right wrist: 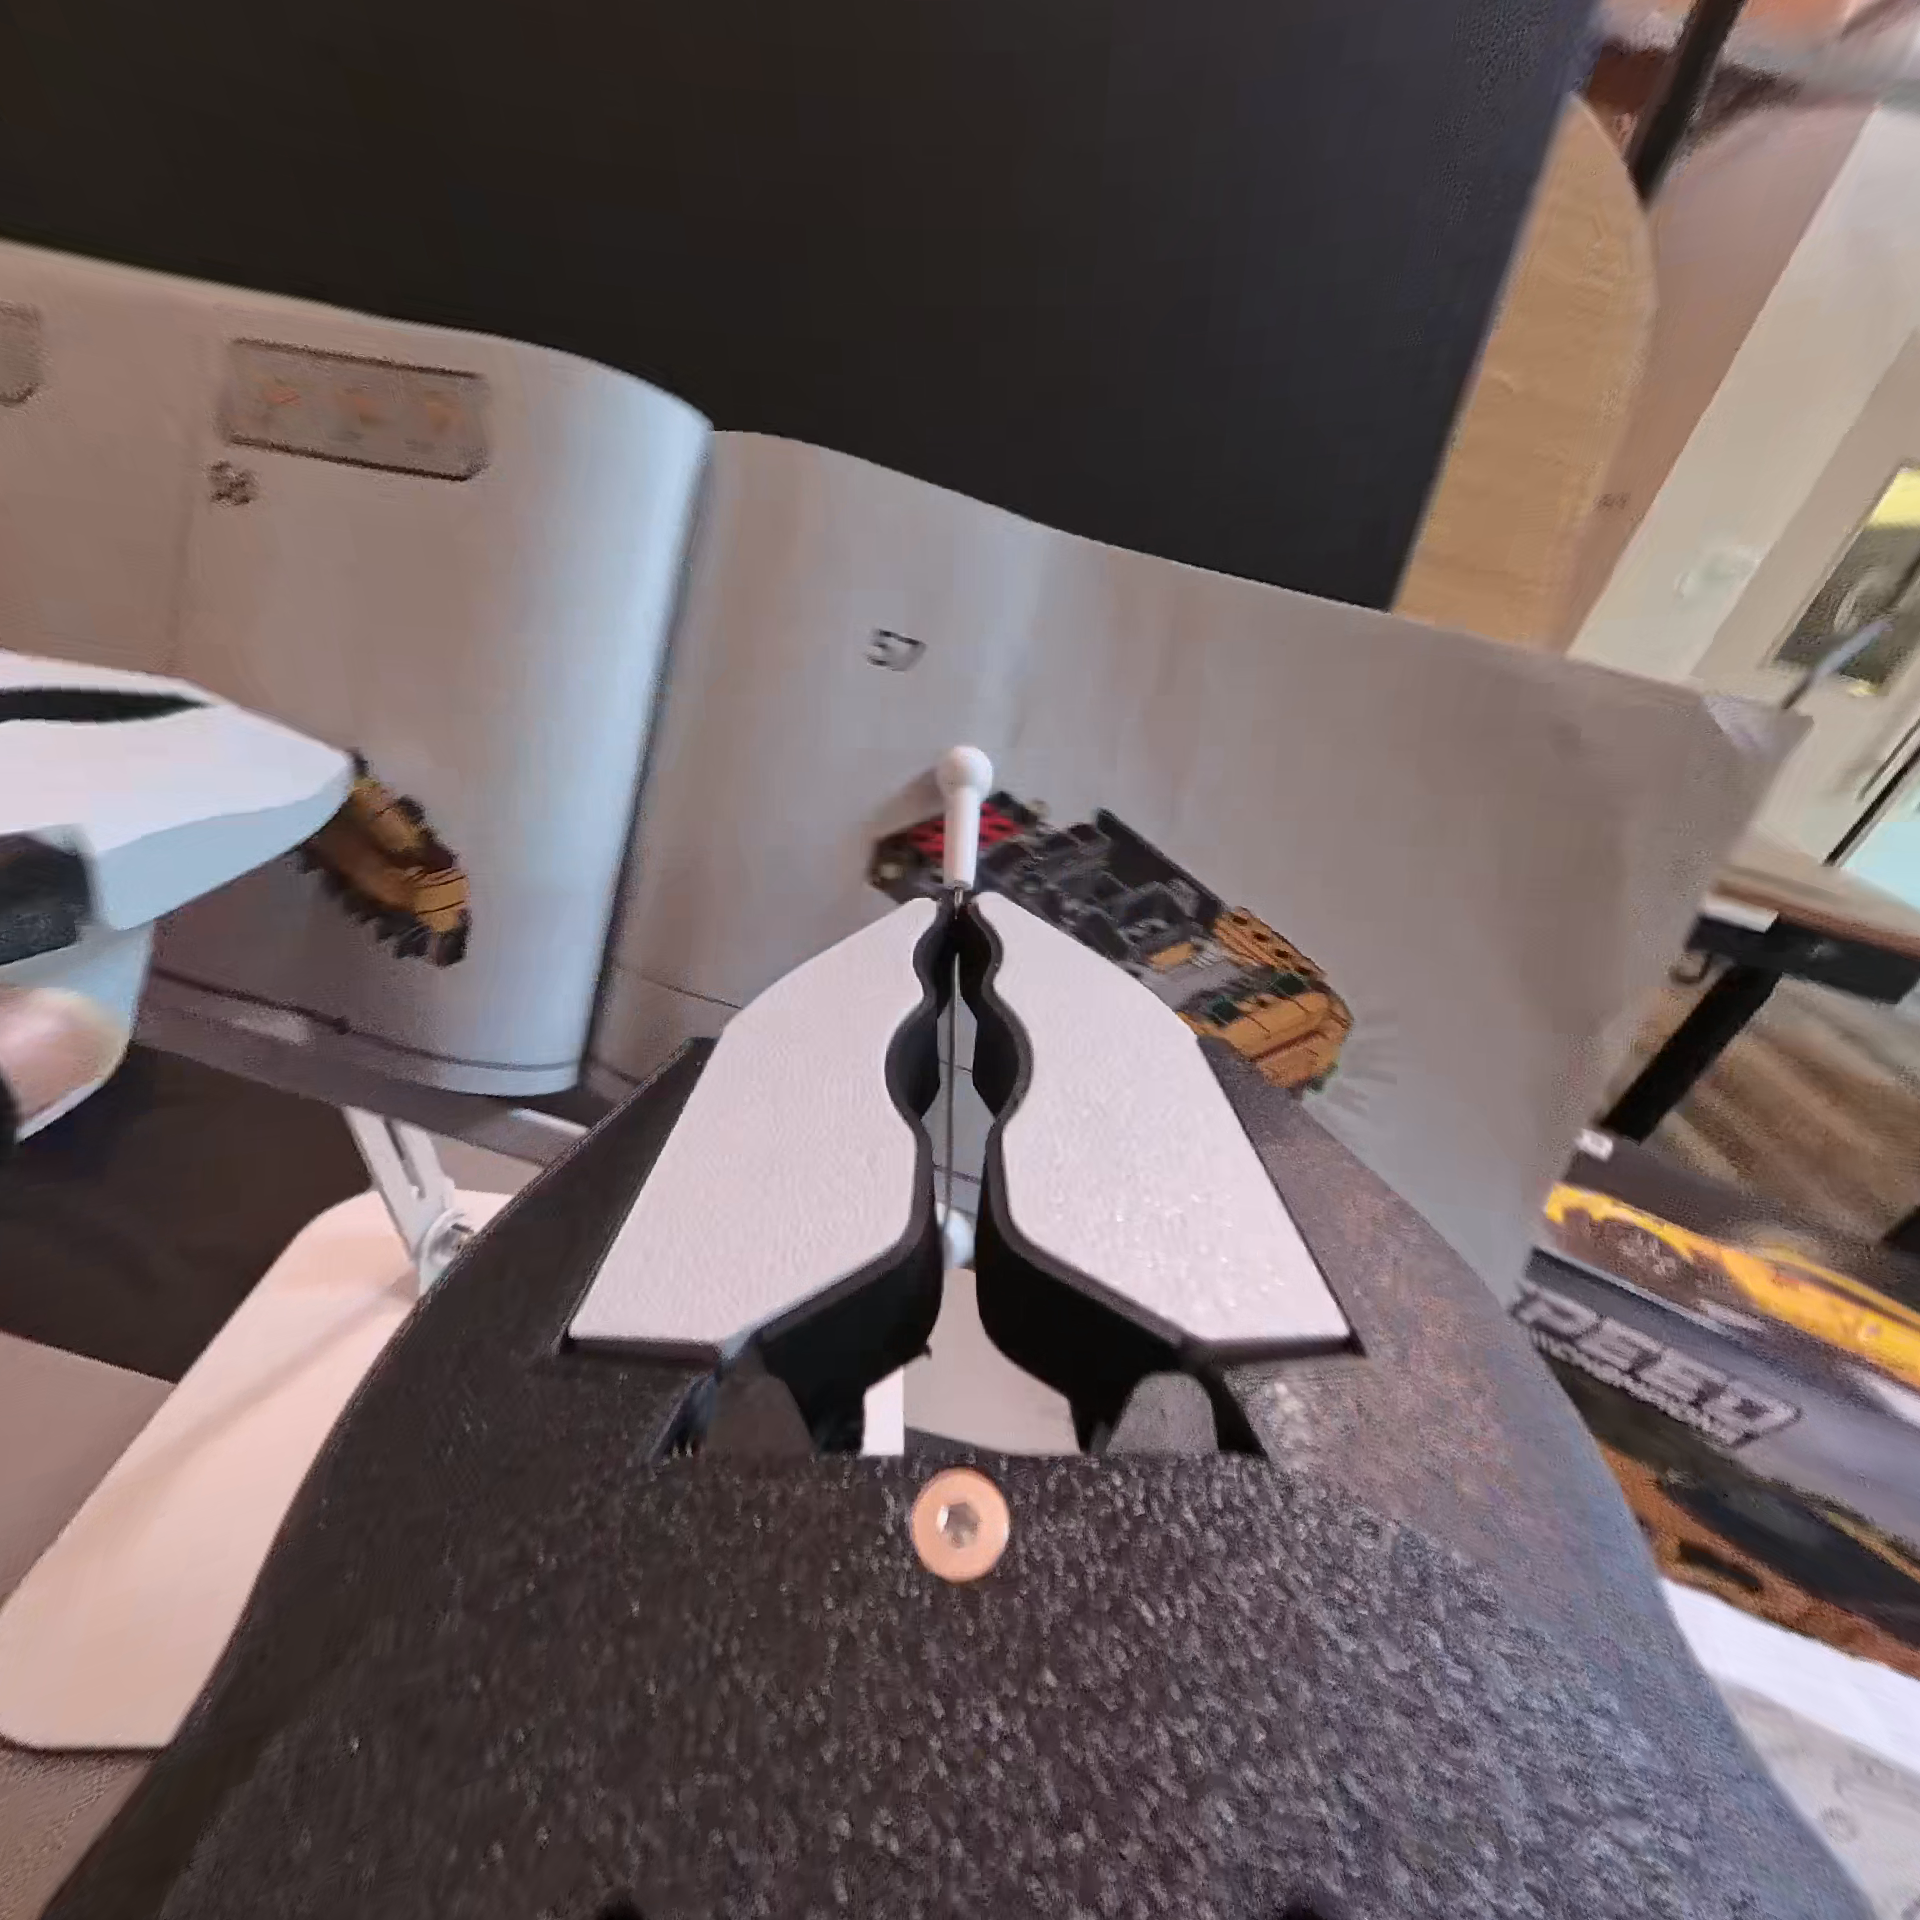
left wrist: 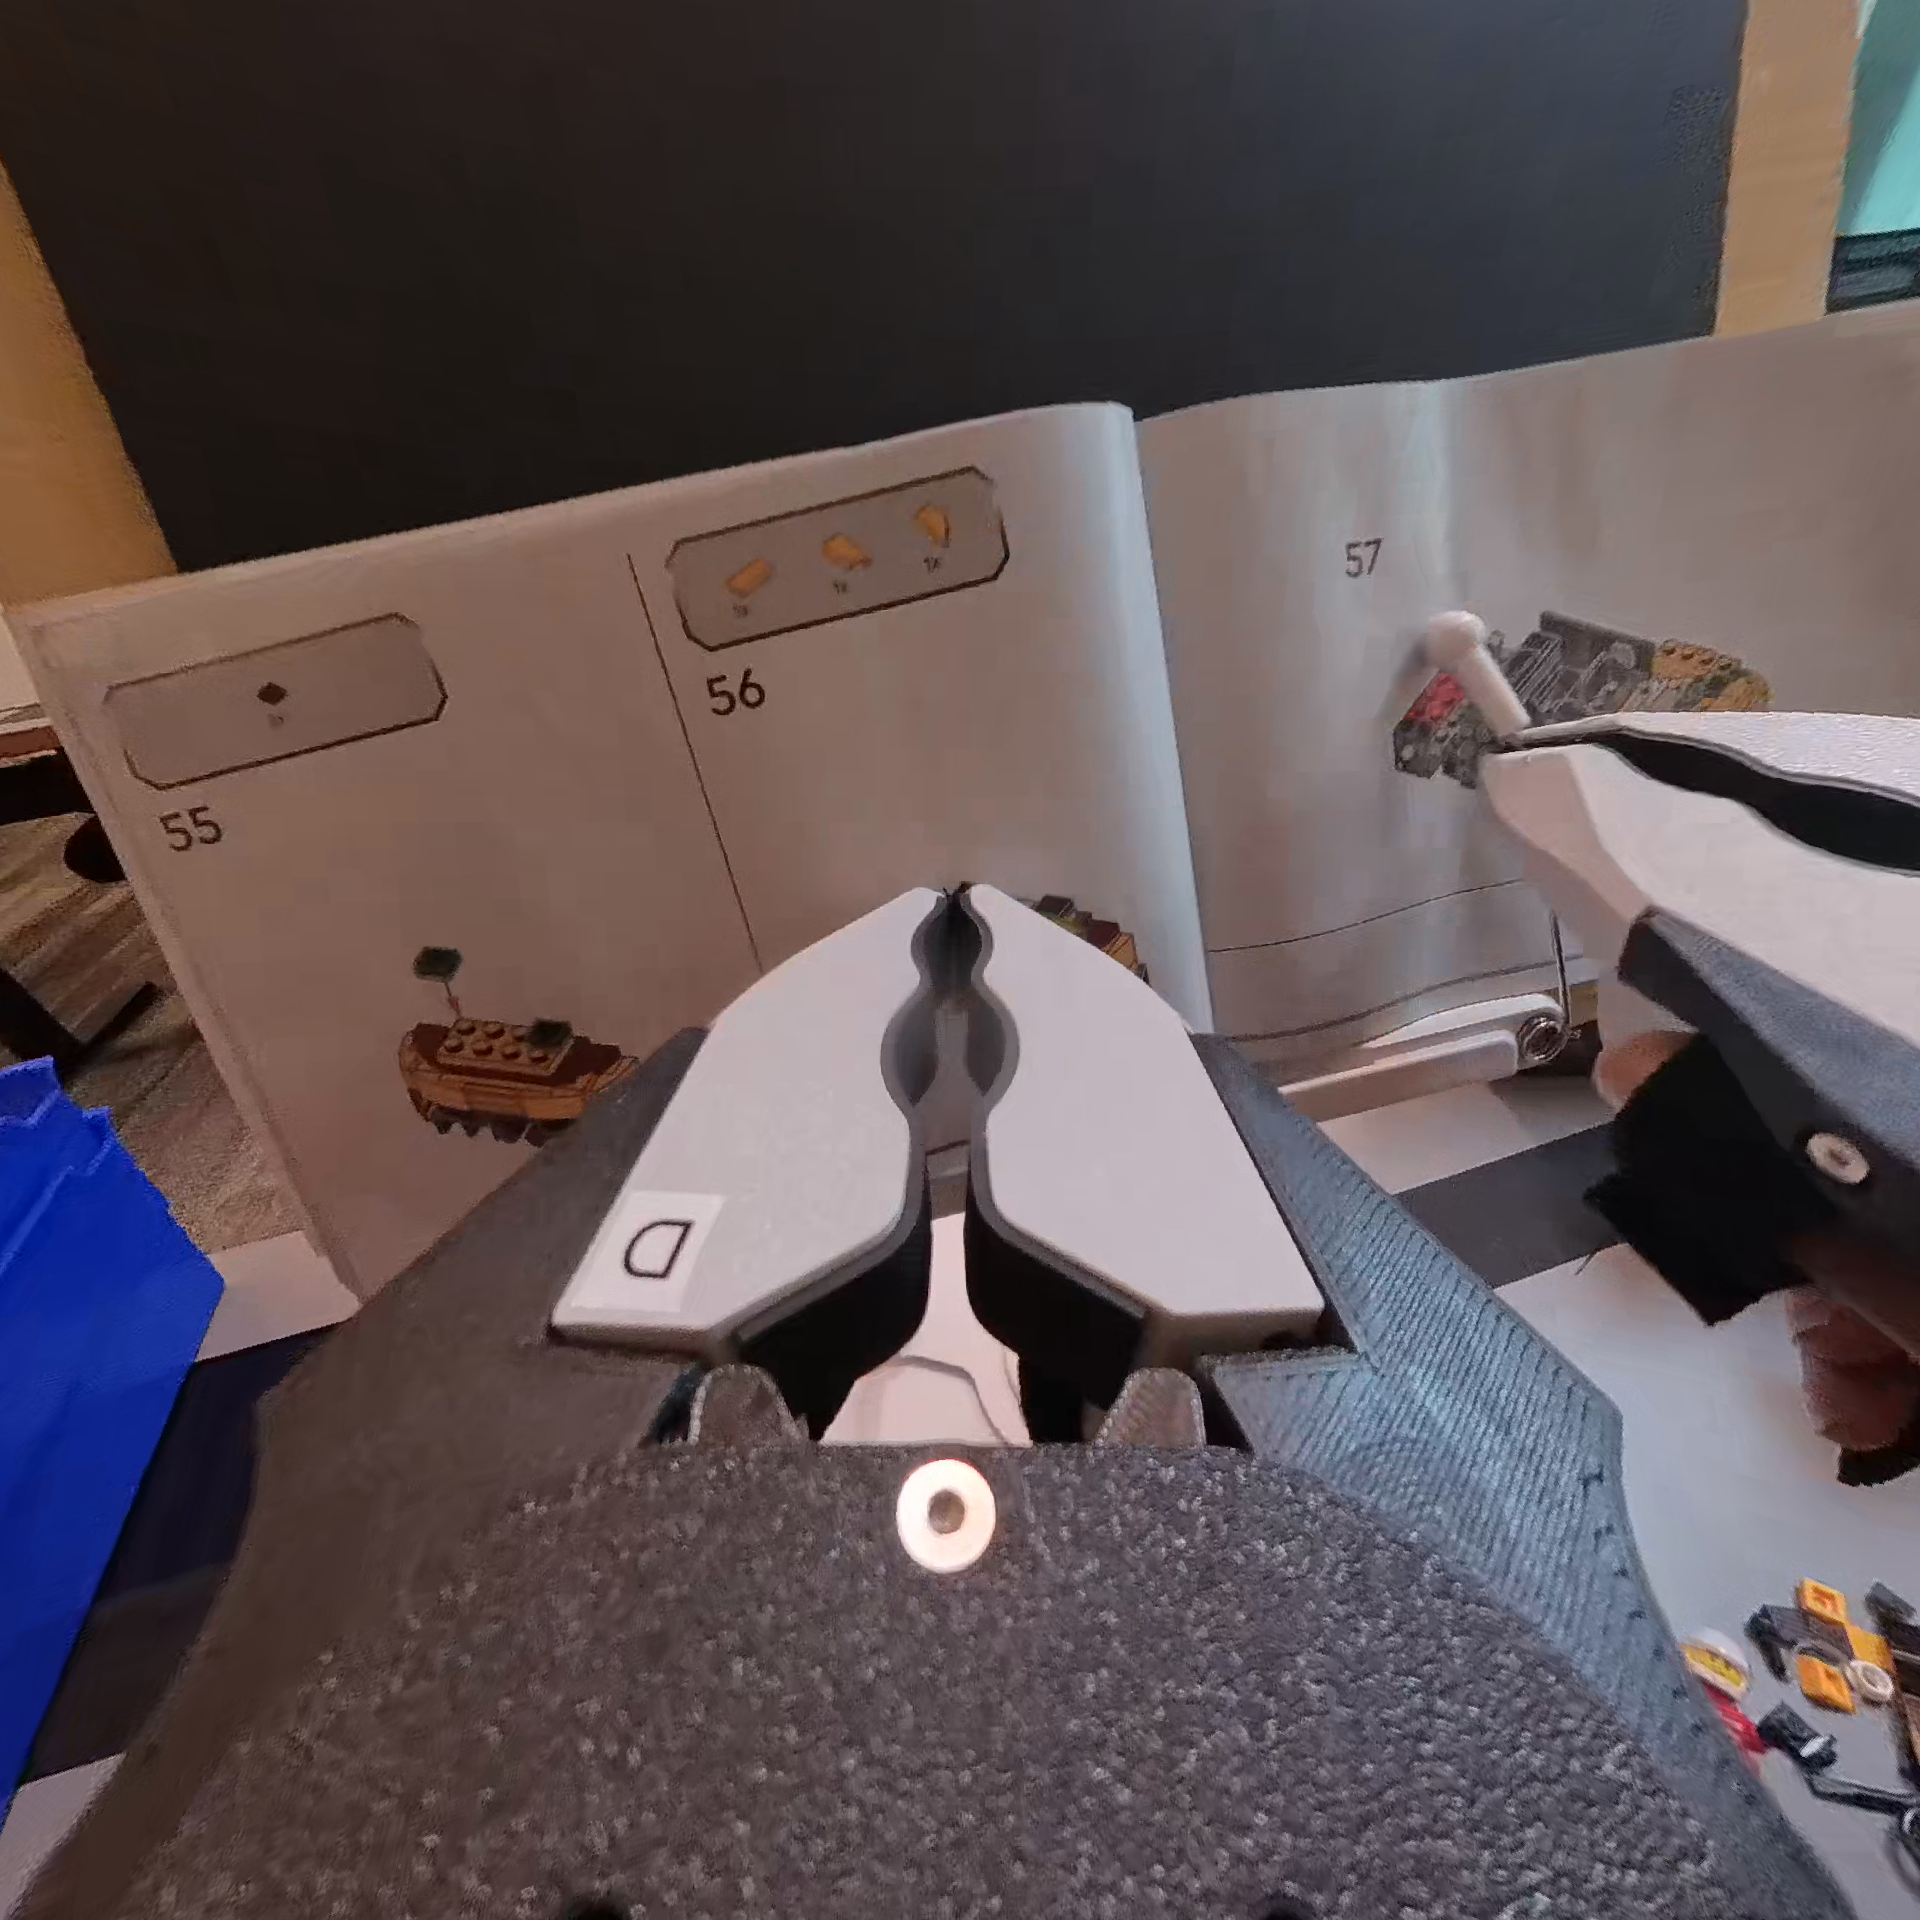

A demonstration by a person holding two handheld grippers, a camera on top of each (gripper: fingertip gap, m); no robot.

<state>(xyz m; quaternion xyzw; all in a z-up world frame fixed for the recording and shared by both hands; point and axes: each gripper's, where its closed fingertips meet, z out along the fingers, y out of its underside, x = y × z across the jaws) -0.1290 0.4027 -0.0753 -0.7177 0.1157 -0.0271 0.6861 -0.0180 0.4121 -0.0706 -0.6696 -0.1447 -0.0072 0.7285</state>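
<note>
White plastic pin [right wrist: 961, 805] is poking out just past my right gripper [right wrist: 956, 914], whose closed tips are pinching its thin wire stem; it seems light, bendable. My left gripper [left wrist: 958, 896] is sitting closed, seemingly empty, before the open booklet [left wrist: 582, 790].

Your left gripper [left wrist: 958, 896] points straight ahead and level, its two white fingers [left wrist: 831, 1039] closed tip to tip with nothing between them. Your right gripper [right wrist: 958, 906] reaches forward on the right, its fingertips [right wrist: 1023, 940] pinched shut on a thin white pin with a round head [right wrist: 962, 805]. Your right hand [left wrist: 1849, 1371] wraps the black handle below that gripper.
</note>
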